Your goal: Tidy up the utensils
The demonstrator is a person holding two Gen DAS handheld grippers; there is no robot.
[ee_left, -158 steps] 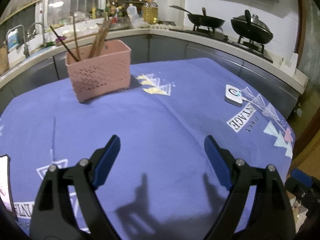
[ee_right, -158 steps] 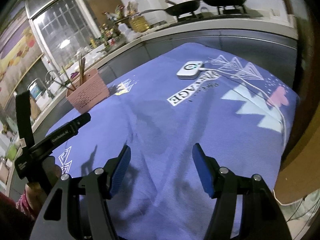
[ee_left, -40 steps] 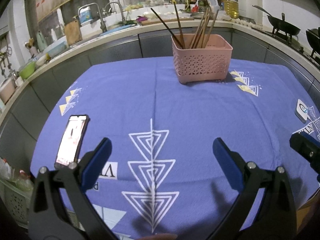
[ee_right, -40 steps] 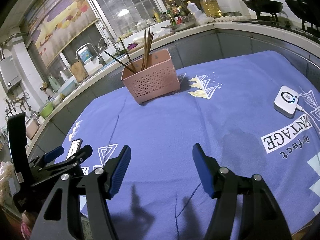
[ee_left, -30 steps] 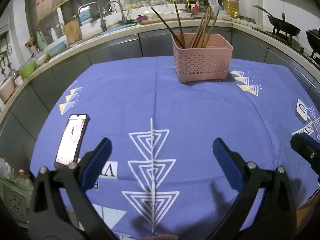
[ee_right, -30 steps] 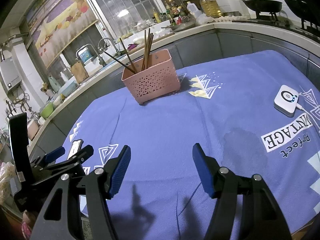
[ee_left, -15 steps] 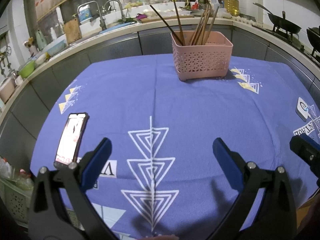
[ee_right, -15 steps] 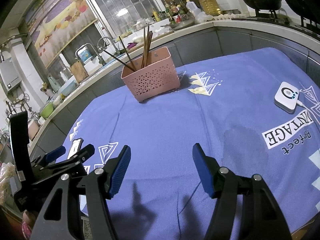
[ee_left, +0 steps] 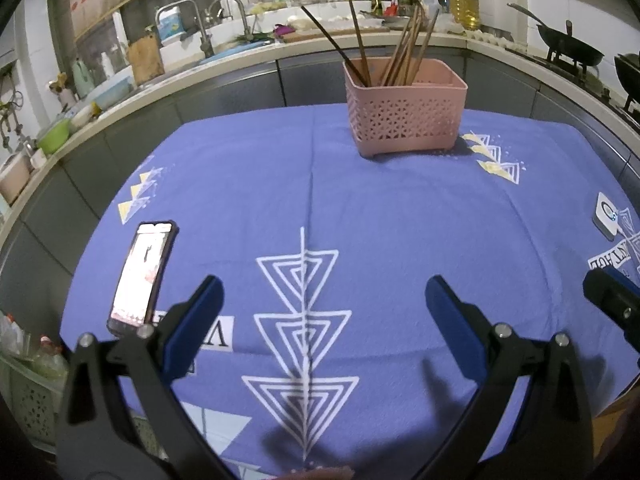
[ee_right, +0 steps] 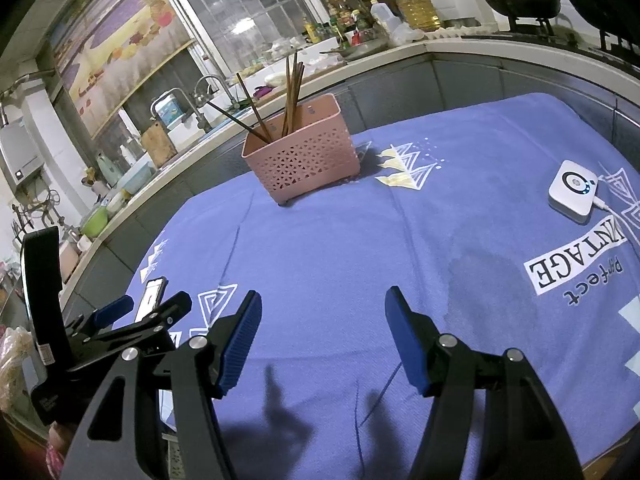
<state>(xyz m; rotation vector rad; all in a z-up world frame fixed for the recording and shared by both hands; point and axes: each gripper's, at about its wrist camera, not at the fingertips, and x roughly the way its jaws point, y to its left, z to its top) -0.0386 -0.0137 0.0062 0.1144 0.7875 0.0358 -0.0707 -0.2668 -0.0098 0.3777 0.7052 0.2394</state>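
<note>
Both claws are held spread wide above the near part of the tabletop, with nothing gripped between the blue pads: the left claw over a white triangle print, the right claw over plain purple cloth. At the far side of the tabletop a pink basket is set upright, its walls pierced with a triangle lattice. Brown chopsticks are stood in it; most are bunched and lean together, while two darker ones are splayed out toward the left. The basket is well apart from both claws, and only bare cloth is seen between them. A phone with a lit screen is laid flat near the left edge of the tabletop, just beside the left claw's left pad. A small white device with a ring mark and a cable is placed toward the right edge. Behind the tabletop a kitchen counter is seen, with a sink tap, bottles and a dark pan on a stove.
</note>
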